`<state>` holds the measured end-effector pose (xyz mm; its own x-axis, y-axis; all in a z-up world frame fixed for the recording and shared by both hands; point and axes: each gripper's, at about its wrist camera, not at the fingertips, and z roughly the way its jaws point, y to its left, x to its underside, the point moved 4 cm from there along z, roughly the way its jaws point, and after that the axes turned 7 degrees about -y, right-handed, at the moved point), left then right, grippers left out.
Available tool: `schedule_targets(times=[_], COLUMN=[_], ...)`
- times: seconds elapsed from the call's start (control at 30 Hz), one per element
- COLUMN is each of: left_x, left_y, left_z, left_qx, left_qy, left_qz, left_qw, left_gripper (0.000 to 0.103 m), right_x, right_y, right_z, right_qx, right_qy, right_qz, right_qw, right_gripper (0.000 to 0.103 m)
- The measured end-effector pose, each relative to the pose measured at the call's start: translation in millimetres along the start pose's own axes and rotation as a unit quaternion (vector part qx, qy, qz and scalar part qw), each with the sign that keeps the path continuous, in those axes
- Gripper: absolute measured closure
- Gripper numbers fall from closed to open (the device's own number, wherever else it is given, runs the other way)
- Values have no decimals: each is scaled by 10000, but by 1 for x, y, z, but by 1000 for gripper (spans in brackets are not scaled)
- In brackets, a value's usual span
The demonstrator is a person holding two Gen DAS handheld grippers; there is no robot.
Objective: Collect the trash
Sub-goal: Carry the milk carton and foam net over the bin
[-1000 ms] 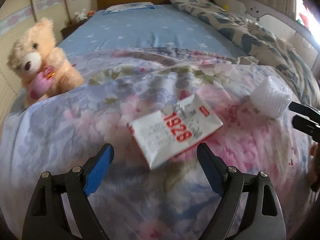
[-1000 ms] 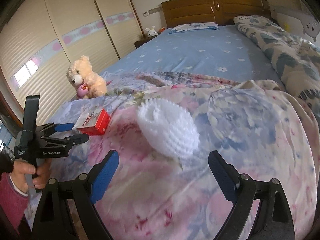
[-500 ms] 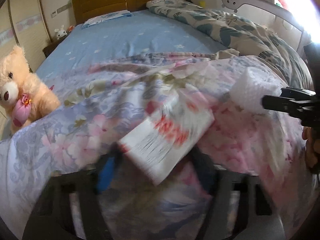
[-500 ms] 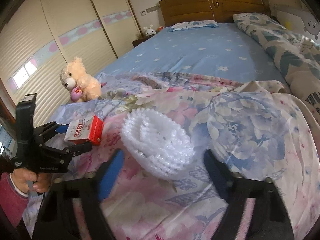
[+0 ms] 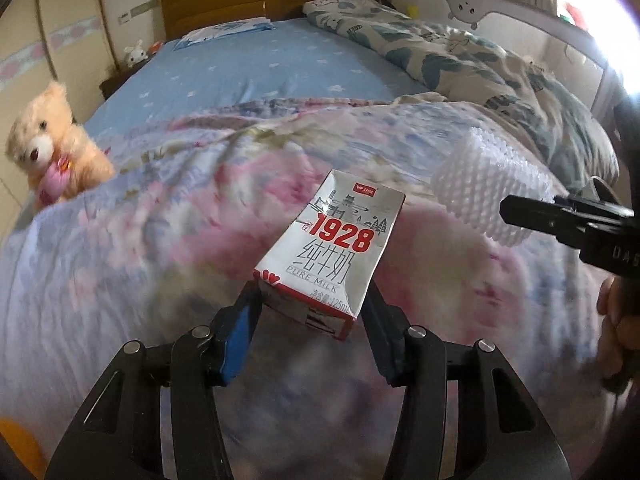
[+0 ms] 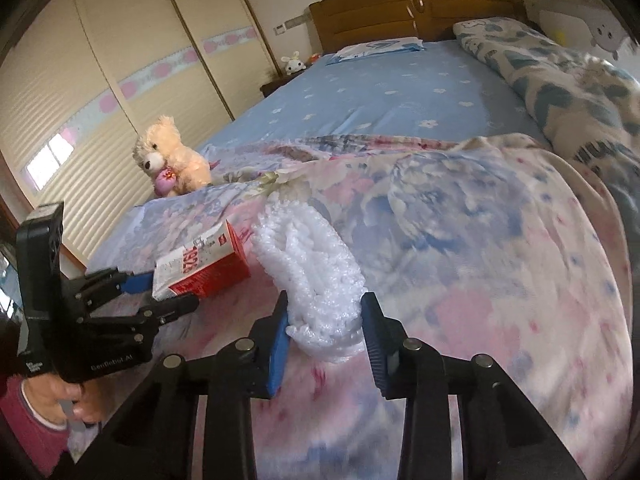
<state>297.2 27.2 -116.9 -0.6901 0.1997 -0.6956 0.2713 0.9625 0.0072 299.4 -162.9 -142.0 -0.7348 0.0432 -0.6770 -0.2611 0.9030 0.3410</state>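
A small milk carton (image 5: 334,248), white and red with "1928" on it, is clamped between the blue pads of my left gripper (image 5: 310,320), lifted above the floral quilt. It also shows in the right wrist view (image 6: 204,266), held by the left gripper (image 6: 160,292). A white foam fruit net (image 6: 316,280) is squeezed between the blue pads of my right gripper (image 6: 324,334). The net also shows in the left wrist view (image 5: 492,184), with the right gripper's black finger (image 5: 560,216) against it.
A floral quilt (image 6: 480,240) covers the near half of the bed. A cream teddy bear (image 6: 170,158) sits at the quilt's left edge. A rolled patterned duvet (image 5: 460,60) lies along the right side. A wooden headboard (image 6: 416,12) and wardrobe doors (image 6: 120,60) stand behind.
Both grippers moved forward and closed. The left one now grips the milk carton and has tilted it up. The right one now grips the foam net.
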Motion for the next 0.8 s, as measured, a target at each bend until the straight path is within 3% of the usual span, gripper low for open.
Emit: schedule_targets(times=[0.33, 0.8], left_x=[31, 57], left_y=[-50, -97], left_z=[-49, -77], left_qx=[66, 79], left_qy=[-221, -219], left_qz=[-561, -733], left_qw=[9982, 9970], left_gripper=[53, 53], right_x=[35, 73], right_y=[-8, -26], right_z=[-63, -129], right_qx=[58, 292], right_qy=[-237, -594], right_qz=[310, 640], right_qw=[9992, 9958], right_gripper=[69, 69])
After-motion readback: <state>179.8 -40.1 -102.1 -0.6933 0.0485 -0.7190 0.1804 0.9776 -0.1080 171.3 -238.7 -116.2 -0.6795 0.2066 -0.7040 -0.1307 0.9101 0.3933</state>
